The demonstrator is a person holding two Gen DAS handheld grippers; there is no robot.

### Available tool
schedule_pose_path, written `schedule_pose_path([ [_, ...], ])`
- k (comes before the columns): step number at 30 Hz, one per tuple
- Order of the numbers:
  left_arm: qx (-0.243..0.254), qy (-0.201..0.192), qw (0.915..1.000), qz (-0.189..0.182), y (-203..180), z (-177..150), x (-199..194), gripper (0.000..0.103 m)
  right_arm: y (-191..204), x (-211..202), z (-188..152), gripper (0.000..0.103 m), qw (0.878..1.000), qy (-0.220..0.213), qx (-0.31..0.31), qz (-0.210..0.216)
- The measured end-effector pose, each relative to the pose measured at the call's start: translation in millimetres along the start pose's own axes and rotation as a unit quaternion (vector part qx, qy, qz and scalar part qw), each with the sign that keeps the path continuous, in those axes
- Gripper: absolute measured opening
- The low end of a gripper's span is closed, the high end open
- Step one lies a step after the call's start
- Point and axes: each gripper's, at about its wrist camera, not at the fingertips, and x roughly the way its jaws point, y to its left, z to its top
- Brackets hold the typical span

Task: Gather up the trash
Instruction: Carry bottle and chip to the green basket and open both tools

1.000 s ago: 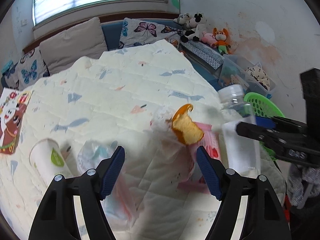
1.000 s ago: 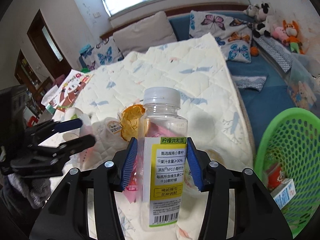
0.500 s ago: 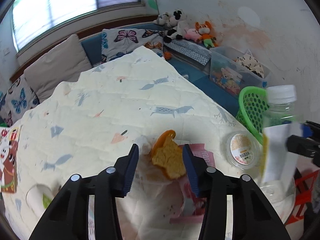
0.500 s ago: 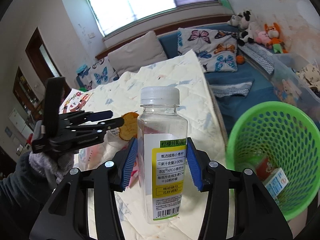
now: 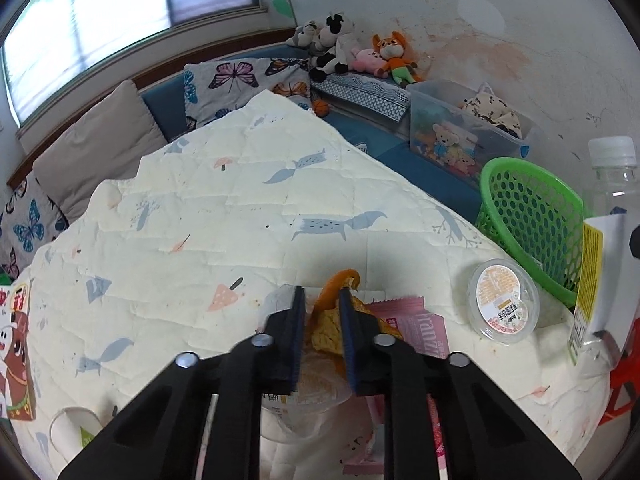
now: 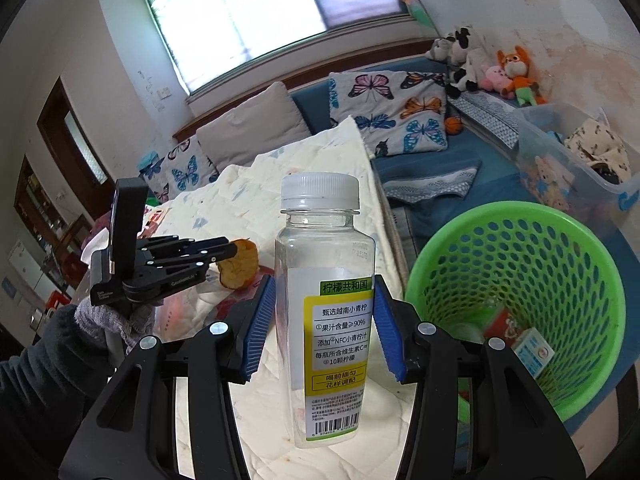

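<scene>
While clamped, orange peel [image 5: 329, 322] half-hidden | bottle [image 5: 600, 248] cut off

left claw [image 5: 322, 322] pinching orange peel [image 5: 329, 322]

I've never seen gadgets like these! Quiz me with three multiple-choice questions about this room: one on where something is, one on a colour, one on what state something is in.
1. Where is the round plastic cup with the orange printed lid?
A. inside the basket
B. on the quilt beside the basket
C. on the sofa

2. What colour is the perforated plastic basket?
A. red
B. blue
C. green

3. What are the left tongs doing?
A. clamped on the orange peel
B. wide open, empty
C. holding the bottle

Answers:
1 B: it sits on the white patterned quilt, next to the basket's wall.
2 C: its rim and mesh are bright green.
3 A: the peel sits pinched between their fingers; the right tongs hold the clear white-capped bottle.
</scene>
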Motion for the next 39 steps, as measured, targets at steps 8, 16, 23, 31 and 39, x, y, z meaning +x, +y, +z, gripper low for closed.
schedule_pose_path([
  [8,-0.005,-0.011,0.9999,0.006,-3,-1,-15,0.009,-8,-10,1,0.049,1.000,-0.013,0.007,-0.012],
  [16,-0.005,-0.040,0.9992,-0.004,-20,9,-50,0.009,-32,-26,4,0.049,0.998,-0.030,0.019,-0.053],
  [23,-0.002,-0.061,0.9976,-0.032,-46,23,-71,0.008,-70,-27,3,0.049,0.990,-0.042,0.022,-0.132],
  [31,0.016,-0.063,0.9964,-0.055,-82,37,-68,0.008,-118,1,-8,0.049,0.984,-0.020,0.058,-0.168],
  [39,0.033,-0.055,0.9958,-0.066,-111,46,-56,0.008,-140,11,-9,0.056,0.982,-0.022,0.090,-0.164],
])
